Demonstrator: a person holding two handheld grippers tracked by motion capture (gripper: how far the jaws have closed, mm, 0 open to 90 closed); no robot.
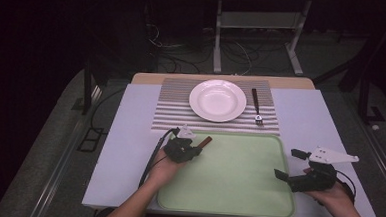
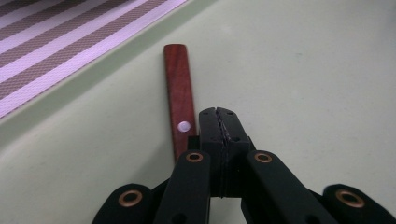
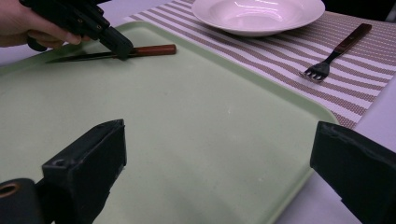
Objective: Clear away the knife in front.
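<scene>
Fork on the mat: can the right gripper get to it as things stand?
Probably yes. The right gripper is open and holds nothing, and the fork lies alone on the striped mat, beside the plate.

Glossy wooden knife handle (image 2: 180, 95) (tray (image 2: 303, 70) matt)

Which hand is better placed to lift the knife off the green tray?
Left. The left tool is already down at the knife near the tray's far-left corner, jaws closed beside its wooden handle. The right tool sits open over the tray's right edge, well away from it.
</scene>
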